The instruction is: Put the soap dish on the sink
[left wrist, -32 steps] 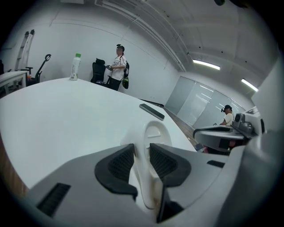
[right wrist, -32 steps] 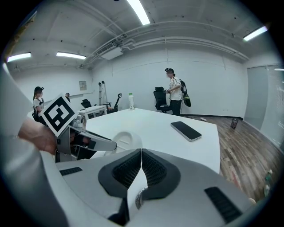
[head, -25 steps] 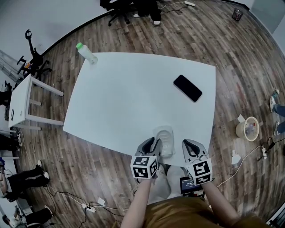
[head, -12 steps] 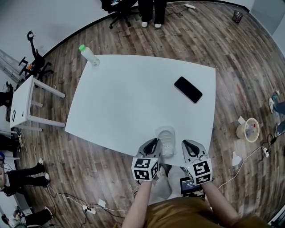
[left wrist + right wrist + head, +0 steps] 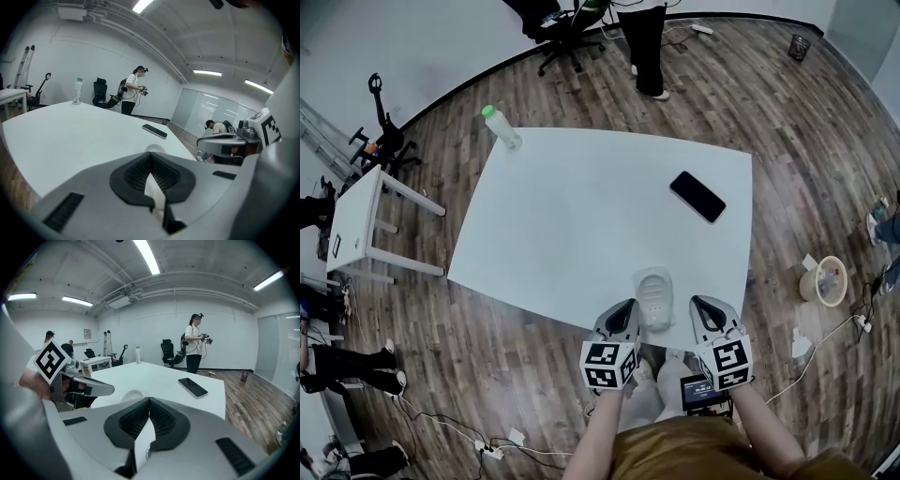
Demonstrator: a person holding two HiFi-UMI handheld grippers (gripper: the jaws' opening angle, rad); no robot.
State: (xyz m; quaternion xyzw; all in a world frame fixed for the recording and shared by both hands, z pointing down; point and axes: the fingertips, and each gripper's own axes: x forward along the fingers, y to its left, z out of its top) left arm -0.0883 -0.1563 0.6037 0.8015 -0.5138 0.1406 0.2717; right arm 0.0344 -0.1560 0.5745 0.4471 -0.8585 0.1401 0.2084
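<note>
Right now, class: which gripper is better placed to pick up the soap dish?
Left, probably. The left gripper sits right beside the soap dish; the right gripper stands farther off. Both are shut and empty; the left's jaws have just been closing on nothing, so it must reopen.

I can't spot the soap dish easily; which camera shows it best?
The head view: the whole dish shows from above, near the table edge. The left and right gripper views each catch only a sliver of it.
</note>
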